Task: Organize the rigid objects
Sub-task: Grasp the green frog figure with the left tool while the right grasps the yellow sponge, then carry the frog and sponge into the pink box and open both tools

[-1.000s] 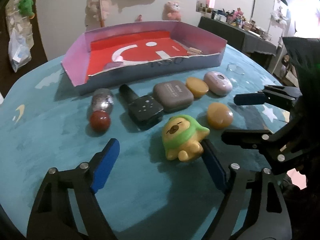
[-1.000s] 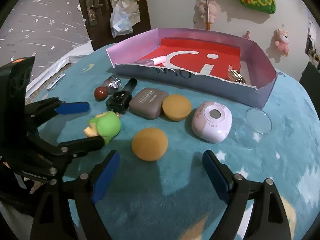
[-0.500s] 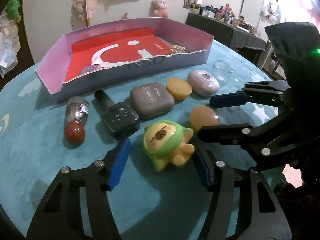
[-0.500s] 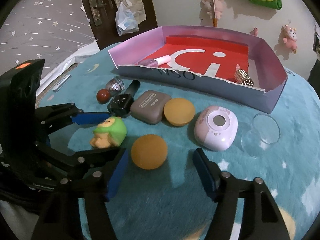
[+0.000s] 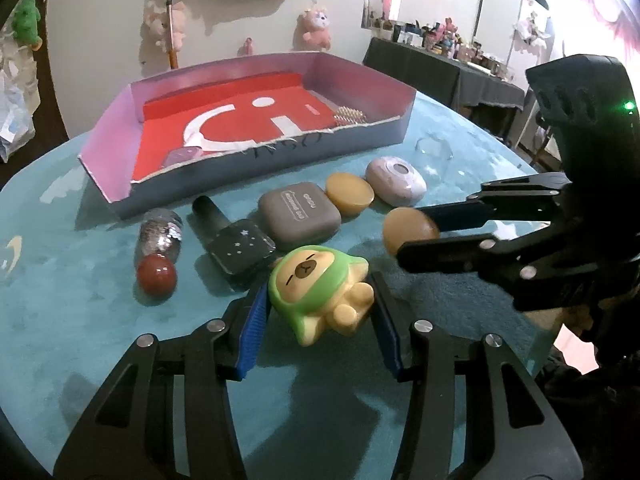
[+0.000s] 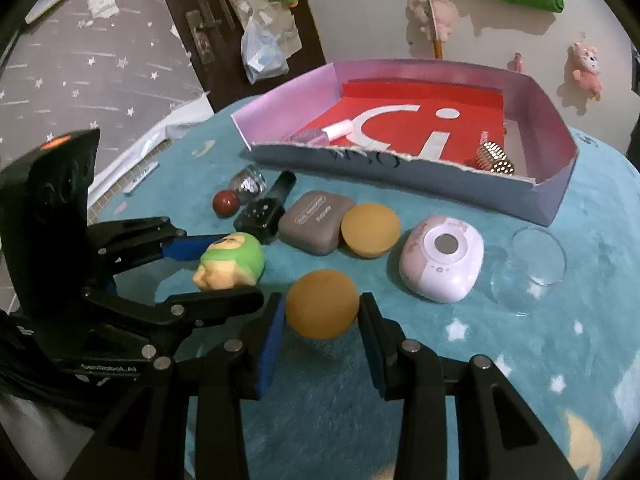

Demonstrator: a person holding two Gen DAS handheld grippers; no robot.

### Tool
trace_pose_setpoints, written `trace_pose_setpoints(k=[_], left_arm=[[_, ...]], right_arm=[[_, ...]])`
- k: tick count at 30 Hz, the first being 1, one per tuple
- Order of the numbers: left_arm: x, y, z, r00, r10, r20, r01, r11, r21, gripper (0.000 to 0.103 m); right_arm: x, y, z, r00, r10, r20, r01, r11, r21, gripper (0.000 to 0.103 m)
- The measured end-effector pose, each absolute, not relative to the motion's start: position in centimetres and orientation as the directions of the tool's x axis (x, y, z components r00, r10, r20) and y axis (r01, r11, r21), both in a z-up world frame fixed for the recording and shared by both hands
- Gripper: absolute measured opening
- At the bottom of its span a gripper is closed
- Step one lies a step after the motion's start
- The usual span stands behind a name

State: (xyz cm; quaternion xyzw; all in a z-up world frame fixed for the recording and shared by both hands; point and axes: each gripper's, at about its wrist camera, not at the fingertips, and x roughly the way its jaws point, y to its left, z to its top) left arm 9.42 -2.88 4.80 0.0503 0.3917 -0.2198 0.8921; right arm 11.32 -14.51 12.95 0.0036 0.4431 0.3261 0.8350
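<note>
Two grippers close at once on a teal table: the left gripper [image 5: 320, 312] around a green-hooded toy [image 5: 320, 292], the right gripper [image 6: 322, 320] around an orange disc [image 6: 322, 304], pads seemingly touching. The rounded toy could squirt free (its sides slope). The box [image 6: 552, 196] waits beyond; a grey case [image 6: 316, 228], pink gadget [image 6: 442, 264] and second disc [image 6: 370, 230] lie between.

Right gripper [image 6: 322, 322] jaws closing, orange puck [image 6: 322, 304] between the pads. Left gripper [image 6: 224, 268] closing around green-hooded toy [image 6: 234, 260].
</note>
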Motion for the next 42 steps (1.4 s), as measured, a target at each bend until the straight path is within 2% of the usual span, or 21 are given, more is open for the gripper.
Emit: trace_pose_setpoints(k=[17, 27, 34, 37, 42], left_arm=[[9.0, -2.4, 5.8, 0.618, -0.362, -0.697, 0.431, 0.899, -0.085, 0.046], [12.4, -2.3, 9.2, 0.629, -0.401, -0.666, 0.48, 0.874, -0.073, 0.046], [18.8, -3.2, 10.3, 0.585, -0.413, -0.698, 0.545, 0.838, -0.039, 0.046], [21.3, -3.9, 10.0, 0.565, -0.39, -0.727, 0.569, 0.823, 0.0, 0.046], [24.8, -4.5, 8.8, 0.503, -0.385, -0.773, 0.606, 0.796, -0.002, 0.046]], right_arm=[[10.6, -15.0, 14.2, 0.418, 0.554, -0.72, -0.536, 0.79, 0.297, 0.04], [13.9, -15.3, 17.2, 0.455, 0.555, -0.697, -0.548, 0.791, 0.272, 0.04], [19.8, -14.5, 17.7, 0.439, 0.528, -0.727, -0.56, 0.793, 0.238, 0.04], [22.1, -14.0, 17.4, 0.423, 0.514, -0.747, -0.568, 0.792, 0.223, 0.04], [25.4, -13.4, 16.1, 0.365, 0.499, -0.786, -0.587, 0.778, 0.222, 0.04]])
